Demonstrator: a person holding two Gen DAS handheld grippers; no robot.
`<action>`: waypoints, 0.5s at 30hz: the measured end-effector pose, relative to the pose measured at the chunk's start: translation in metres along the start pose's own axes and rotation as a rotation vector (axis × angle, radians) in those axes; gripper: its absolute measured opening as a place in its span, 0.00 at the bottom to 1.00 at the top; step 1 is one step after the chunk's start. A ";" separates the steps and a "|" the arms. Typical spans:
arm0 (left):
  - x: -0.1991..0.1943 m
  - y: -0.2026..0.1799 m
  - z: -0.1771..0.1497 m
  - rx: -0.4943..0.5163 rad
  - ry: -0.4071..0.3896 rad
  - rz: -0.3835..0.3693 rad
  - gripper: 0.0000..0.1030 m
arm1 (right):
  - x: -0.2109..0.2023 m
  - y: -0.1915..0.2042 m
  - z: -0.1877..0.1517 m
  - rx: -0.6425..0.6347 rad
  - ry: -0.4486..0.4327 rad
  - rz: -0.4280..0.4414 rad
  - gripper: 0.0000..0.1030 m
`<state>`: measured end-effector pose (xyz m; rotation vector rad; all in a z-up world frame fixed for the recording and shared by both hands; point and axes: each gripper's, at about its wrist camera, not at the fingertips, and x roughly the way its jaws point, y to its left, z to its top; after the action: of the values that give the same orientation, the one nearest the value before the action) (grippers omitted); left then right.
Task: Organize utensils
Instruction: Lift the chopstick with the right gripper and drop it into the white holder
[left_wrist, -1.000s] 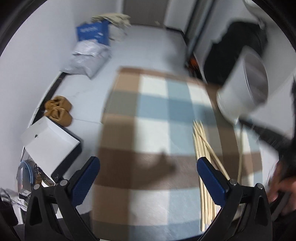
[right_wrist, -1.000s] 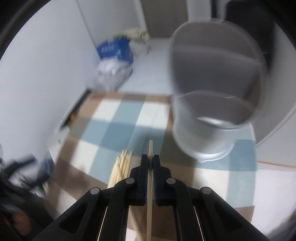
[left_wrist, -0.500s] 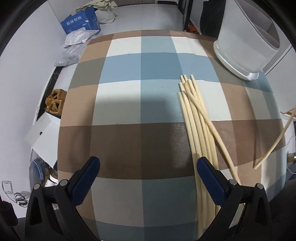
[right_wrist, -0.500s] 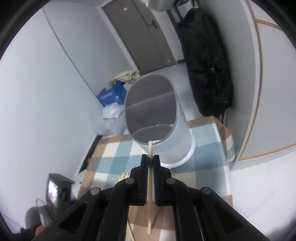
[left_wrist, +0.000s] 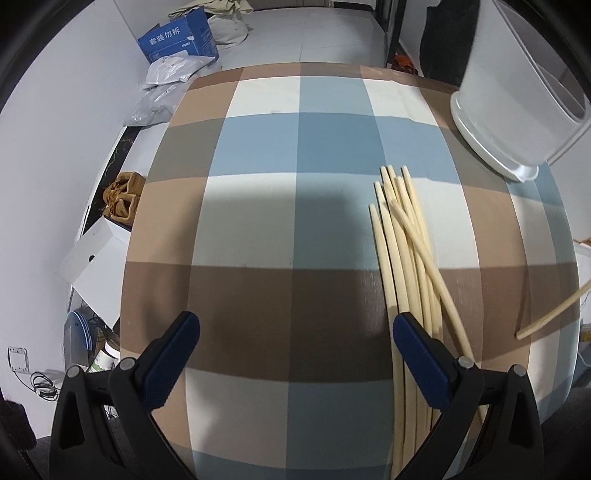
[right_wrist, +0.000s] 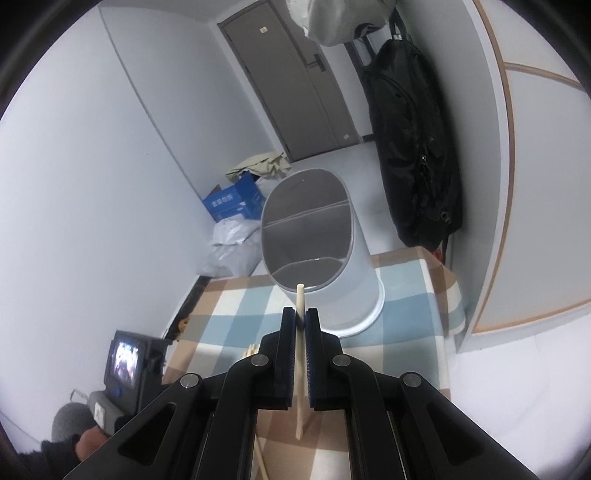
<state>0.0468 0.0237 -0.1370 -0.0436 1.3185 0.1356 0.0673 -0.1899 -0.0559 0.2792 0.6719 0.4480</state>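
Observation:
Several pale wooden chopsticks (left_wrist: 408, 266) lie in a loose bundle on the checked tablecloth (left_wrist: 295, 206), right of centre. My left gripper (left_wrist: 295, 336) hangs open above the cloth, its right finger over the bundle's near ends. A white divided utensil holder (left_wrist: 517, 110) stands at the far right corner. My right gripper (right_wrist: 300, 325) is shut on one chopstick (right_wrist: 300, 301), held in the air and pointing toward the holder's (right_wrist: 314, 240) open mouth. That chopstick's tail (left_wrist: 550, 317) enters the left wrist view from the right edge.
The table drops off on all sides to a pale floor. A blue box (left_wrist: 177, 37), plastic bags (left_wrist: 162, 96) and a white box (left_wrist: 96, 254) lie on the floor at left. A black bag (right_wrist: 413, 147) hangs beyond the holder. A person's hand (right_wrist: 88, 443) holds the left device.
My right gripper has lifted and pulled back with the chopstick, so the holder looks smaller and farther. My left gripper has tilted down and sunk toward the chopstick bundle.

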 end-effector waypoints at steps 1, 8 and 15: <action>0.001 -0.002 0.003 0.000 0.002 0.002 0.99 | 0.000 0.000 0.000 -0.001 0.000 0.001 0.04; 0.009 0.000 0.018 -0.028 0.046 -0.007 0.89 | 0.004 0.000 0.001 0.000 0.007 0.003 0.04; 0.002 -0.010 0.024 0.010 0.013 -0.068 0.37 | 0.006 0.000 0.001 -0.004 0.011 0.009 0.04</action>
<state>0.0719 0.0168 -0.1337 -0.0805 1.3293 0.0707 0.0721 -0.1876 -0.0584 0.2765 0.6810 0.4600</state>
